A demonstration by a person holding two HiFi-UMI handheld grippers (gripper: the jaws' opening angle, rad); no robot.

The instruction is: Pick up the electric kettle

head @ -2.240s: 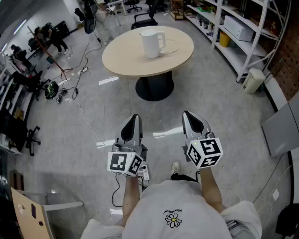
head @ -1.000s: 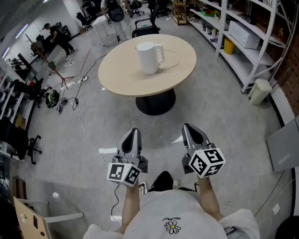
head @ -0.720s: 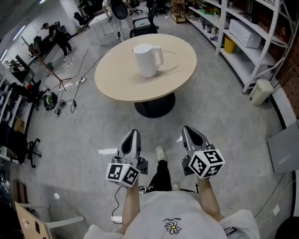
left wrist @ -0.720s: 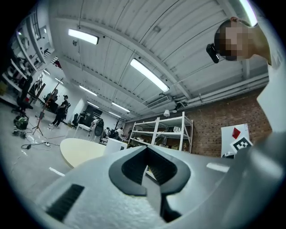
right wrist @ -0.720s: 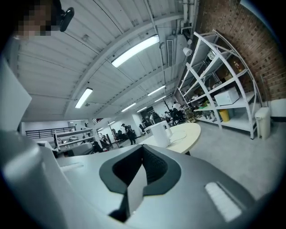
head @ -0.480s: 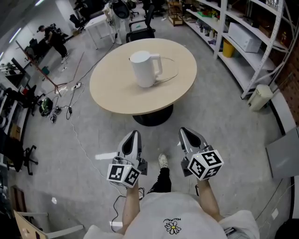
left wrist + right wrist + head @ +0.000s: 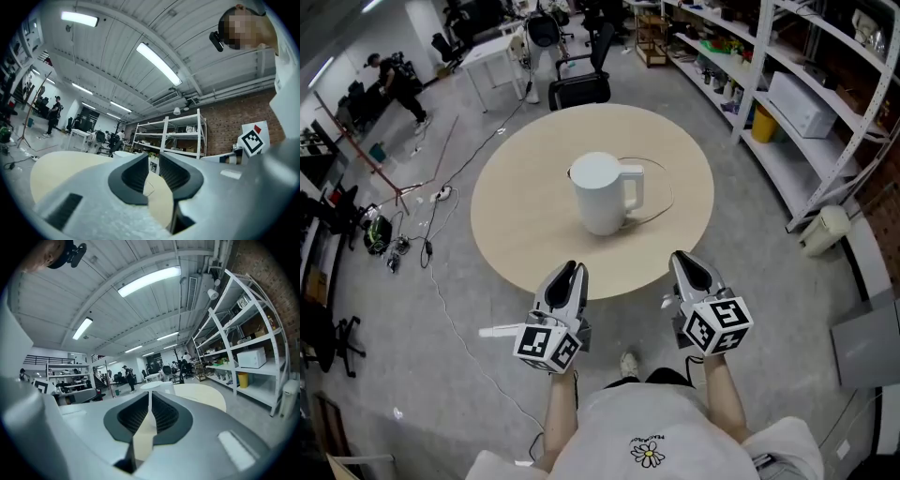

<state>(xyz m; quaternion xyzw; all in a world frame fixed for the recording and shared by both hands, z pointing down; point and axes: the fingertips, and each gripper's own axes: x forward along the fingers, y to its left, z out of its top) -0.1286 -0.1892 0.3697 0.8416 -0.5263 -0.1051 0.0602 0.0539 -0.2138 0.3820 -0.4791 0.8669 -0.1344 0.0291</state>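
The white electric kettle (image 7: 602, 192) stands upright in the middle of a round beige table (image 7: 516, 216), handle to the right, its cord (image 7: 664, 199) looping on the tabletop. My left gripper (image 7: 570, 272) and right gripper (image 7: 686, 262) are side by side at the table's near edge, short of the kettle and apart from it. In the left gripper view the left gripper (image 7: 154, 163) has a small gap and its jaws are opening, with nothing between them. The right gripper (image 7: 150, 401) is opening too, parted by a thin slit, empty; the kettle (image 7: 158, 386) is straight ahead.
Metal shelving (image 7: 797, 94) lines the right side, with a white bin (image 7: 823, 230) on the floor beside it. An office chair (image 7: 577, 89) stands beyond the table. Cables (image 7: 422, 253) trail over the floor at left. A person (image 7: 394, 80) is far off at back left.
The table and kettle have come much closer in the head view. Both grippers have moved forward together from above bare floor to the table's near edge.
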